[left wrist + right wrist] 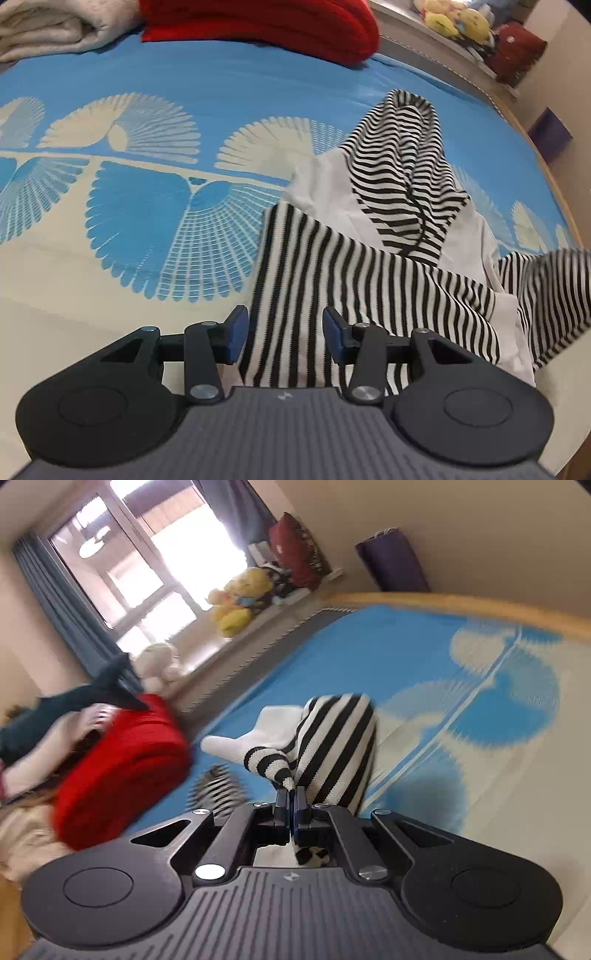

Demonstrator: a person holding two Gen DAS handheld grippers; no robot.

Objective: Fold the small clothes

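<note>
A small hooded garment point(391, 173) with black and white stripes and a white body lies crumpled on the blue and cream bedspread point(184, 92), right of centre in the left wrist view. My left gripper point(286, 330) hovers over its near striped sleeve, jaws apart, pads not pressing the cloth. In the right wrist view my right gripper point(293, 801) is shut on a pinched fold of the striped garment point(332, 746), which is lifted off the bed and drapes forward from the fingertips.
A red cushion point(258, 26) and a beige folded blanket point(48, 29) lie at the far end of the bed. Plush toys point(240, 598) sit on the window ledge. A wooden bed edge point(461, 605) and a purple bag point(391, 561) are beyond.
</note>
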